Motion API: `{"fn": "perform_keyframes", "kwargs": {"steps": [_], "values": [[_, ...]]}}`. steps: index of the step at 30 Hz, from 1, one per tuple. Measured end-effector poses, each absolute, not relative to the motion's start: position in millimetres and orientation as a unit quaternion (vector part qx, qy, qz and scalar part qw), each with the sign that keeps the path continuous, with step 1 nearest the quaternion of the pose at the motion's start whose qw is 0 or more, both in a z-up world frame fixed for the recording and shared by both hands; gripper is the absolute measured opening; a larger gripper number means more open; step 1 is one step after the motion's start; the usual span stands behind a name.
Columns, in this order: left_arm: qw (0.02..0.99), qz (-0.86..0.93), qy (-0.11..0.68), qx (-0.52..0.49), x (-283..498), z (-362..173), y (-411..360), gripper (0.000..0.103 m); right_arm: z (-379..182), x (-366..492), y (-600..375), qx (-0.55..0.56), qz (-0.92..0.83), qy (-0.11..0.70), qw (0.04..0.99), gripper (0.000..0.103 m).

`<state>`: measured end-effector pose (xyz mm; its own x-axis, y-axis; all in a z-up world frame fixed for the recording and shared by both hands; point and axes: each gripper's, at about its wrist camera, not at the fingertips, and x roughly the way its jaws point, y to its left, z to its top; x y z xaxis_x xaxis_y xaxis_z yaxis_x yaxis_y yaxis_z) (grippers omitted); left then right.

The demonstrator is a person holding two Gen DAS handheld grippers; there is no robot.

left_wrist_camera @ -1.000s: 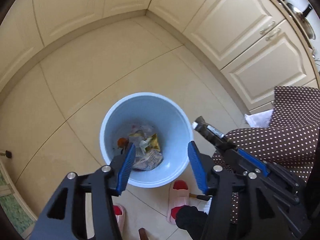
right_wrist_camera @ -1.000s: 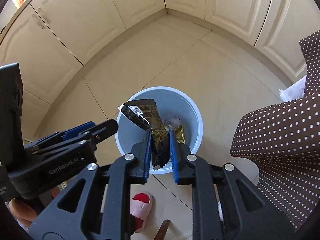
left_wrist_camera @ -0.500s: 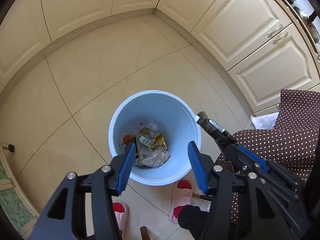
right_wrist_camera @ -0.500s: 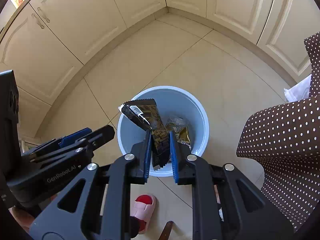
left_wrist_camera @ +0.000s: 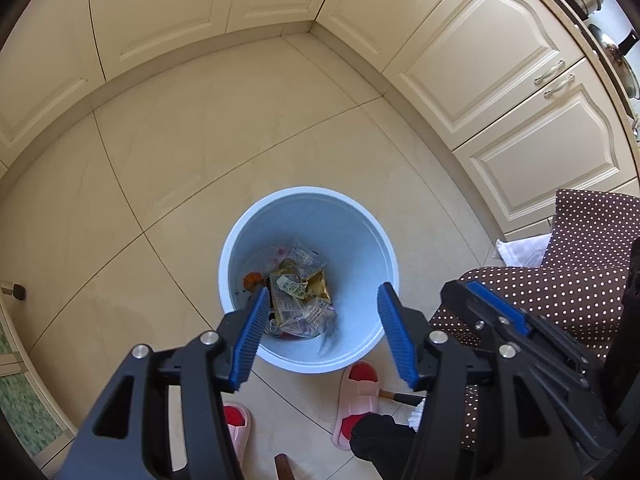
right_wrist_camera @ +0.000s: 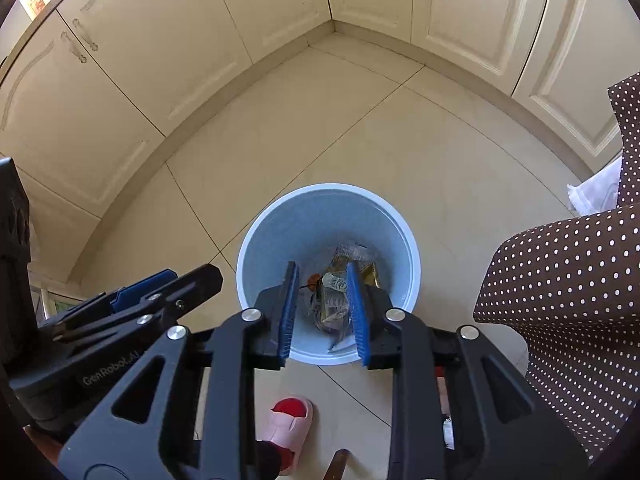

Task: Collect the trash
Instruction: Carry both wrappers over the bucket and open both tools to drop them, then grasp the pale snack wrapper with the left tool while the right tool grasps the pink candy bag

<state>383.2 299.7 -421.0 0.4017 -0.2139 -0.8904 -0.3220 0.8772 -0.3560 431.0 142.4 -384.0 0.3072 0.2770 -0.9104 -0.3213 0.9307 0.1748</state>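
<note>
A pale blue bin [left_wrist_camera: 352, 236] [right_wrist_camera: 276, 248] stands on the tiled floor and holds a pile of crumpled wrappers [left_wrist_camera: 300, 292] [right_wrist_camera: 340, 280]. My left gripper [left_wrist_camera: 323, 290] hangs open above the bin's near rim with nothing between its blue pads. My right gripper [right_wrist_camera: 322, 266] is over the bin too; its jaws are opening and nothing is pressed between them. A dark blurred streak [left_wrist_camera: 328, 340] [right_wrist_camera: 336, 338] near the bin's front wall looks like the dark snack wrapper falling in. Each view shows the other gripper at its side: the right gripper [left_wrist_camera: 460, 292], the left gripper [right_wrist_camera: 208, 276].
Cream cabinets [left_wrist_camera: 500, 60] [right_wrist_camera: 100, 100] line the corner behind the bin. A brown dotted cloth [left_wrist_camera: 568, 280] [right_wrist_camera: 560, 300] fills the right side, with a white cloth [left_wrist_camera: 520, 250] by it. Pink slippers [left_wrist_camera: 358, 392] [right_wrist_camera: 288, 428] lie just in front of the bin.
The right gripper's jaws have parted and the dark wrapper they held upright has dropped out of them into the bin. The left gripper has stayed open above the bin.
</note>
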Motion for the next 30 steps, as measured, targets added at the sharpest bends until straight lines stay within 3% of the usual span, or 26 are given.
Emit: {"fn": "perform_keyframes", "kwargs": {"steps": [6,12,20,25,30], "values": [[0.808,0.031,0.539,-0.236,378.2,-409.2,296.4,0.058,-370.7,423.0,134.9,-0.023,0.185,0.553,0.812,0.026],[0.831,0.021,0.509,-0.223,360.3,-365.4,282.2,0.058,-326.4,405.7,116.5,-0.024,0.188,0.525,0.830,0.026],[0.880,-0.016,0.439,-0.182,332.9,-256.3,228.9,0.058,-211.1,362.5,59.2,-0.010,0.192,0.439,0.878,0.027],[0.914,-0.061,0.379,-0.128,309.2,-171.0,158.3,0.062,-133.4,323.0,-6.9,-0.005,0.178,0.368,0.913,0.027],[0.923,-0.128,0.353,-0.084,296.3,-119.5,73.2,0.064,-83.1,285.6,-88.3,0.001,0.133,0.320,0.938,0.029]]}}
